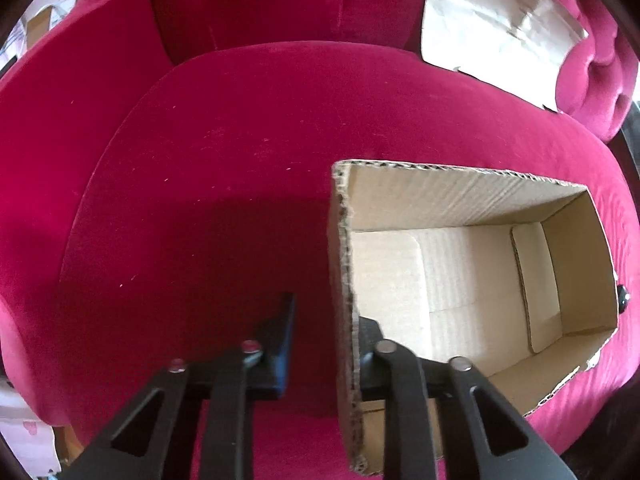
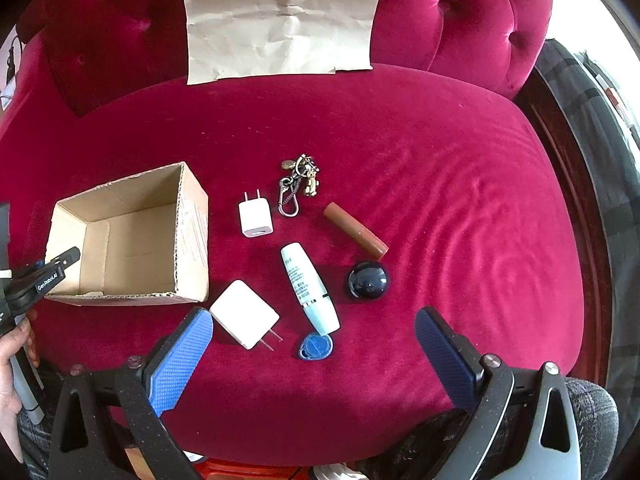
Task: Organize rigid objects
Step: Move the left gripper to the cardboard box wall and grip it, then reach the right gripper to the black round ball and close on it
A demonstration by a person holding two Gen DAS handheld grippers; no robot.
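An open cardboard box [image 1: 440, 196] stands on the red velvet seat [image 1: 224, 184] with nothing inside. My left gripper [image 1: 328, 312] straddles its left wall: one finger is inside against the wall, while the outer finger [image 1: 282, 344] stands a narrow gap off it. In the right wrist view the box [image 2: 192, 232] is at the left. Beside it lie a small white charger [image 2: 256, 220], a keychain [image 2: 298, 184], a brown tube [image 2: 356, 232], a black dome [image 2: 367, 280], a white-teal tube [image 2: 308, 292], a blue key fob [image 2: 316, 348] and a larger white charger [image 2: 244, 314]. My right gripper [image 2: 312, 316] hangs open above them.
A creased sheet of brown paper [image 2: 280, 20] leans on the tufted backrest. The seat's right half [image 2: 480, 200] is bare velvet. A hand [image 2: 12, 360] holds the left gripper's handle at the left edge. Dark wood [image 2: 560, 160] borders the seat on the right.
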